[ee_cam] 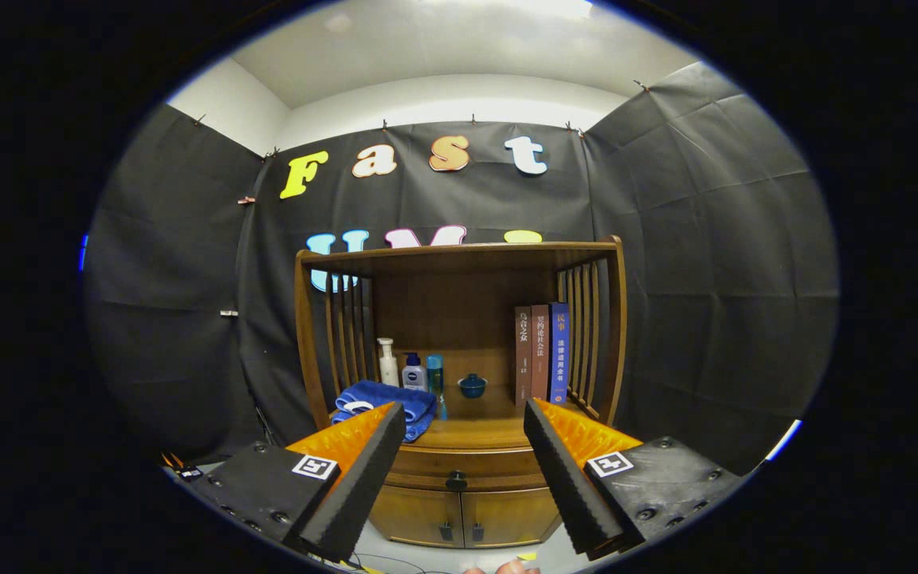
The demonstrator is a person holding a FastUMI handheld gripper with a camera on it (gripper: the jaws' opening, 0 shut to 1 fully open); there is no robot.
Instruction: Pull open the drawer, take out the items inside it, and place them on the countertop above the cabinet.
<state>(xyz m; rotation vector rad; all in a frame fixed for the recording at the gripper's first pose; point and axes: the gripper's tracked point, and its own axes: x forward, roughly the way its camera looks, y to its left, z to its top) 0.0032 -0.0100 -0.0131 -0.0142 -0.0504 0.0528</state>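
Wooden cabinet stands ahead of the gripper, whose fingers are spread wide and hold nothing. Beyond the left finger a folded blue towel lies on the countertop, with a white pump bottle, a small dark-capped bottle and a teal bottle behind it. Between the fingers and further back sits a small blue lidded bowl; beyond the right finger three books stand upright against the slatted side. Below, midway between the fingers, the drawer looks shut, its dark knob untouched. The open fingers seem lined up for that knob. Black cloth walls the booth under a pale ceiling.
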